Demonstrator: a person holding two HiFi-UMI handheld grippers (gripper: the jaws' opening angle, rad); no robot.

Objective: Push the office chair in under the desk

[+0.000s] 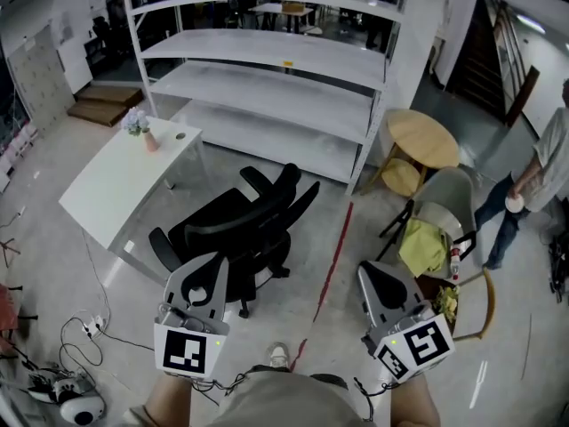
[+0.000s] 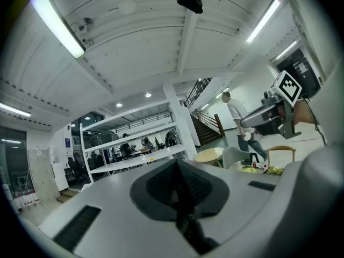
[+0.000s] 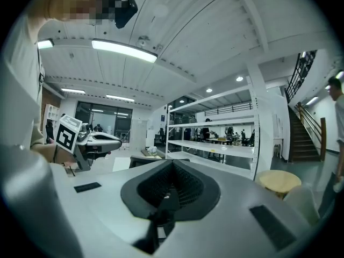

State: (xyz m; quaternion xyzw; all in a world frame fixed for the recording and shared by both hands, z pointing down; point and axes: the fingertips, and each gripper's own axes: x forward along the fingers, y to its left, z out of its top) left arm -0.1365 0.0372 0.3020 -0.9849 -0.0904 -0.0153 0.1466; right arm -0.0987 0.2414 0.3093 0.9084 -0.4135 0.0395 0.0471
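Office chair [image 1: 244, 229] sits out on the floor, just beside the near-right corner of the white surface [image 1: 116, 185], angled, not tucked under, so task isn't done yet. Left gripper [image 1: 206, 269] & right gripper [image 1: 375, 272] are held side by side, approx. level, pointing fwd. Left one lines up w/ the chair. Right one is near the red floor line [image 1: 333, 256], off to the chair's side. Both jaws are closed tight w/ nothing btwn them, prob. because a push needs a blunt tip, not a grip. Both seem short of the chair, no contact. Small flower vase [image 1: 140, 132] stands at the surface's far end, well apart from the chair, so prob. no risk there.
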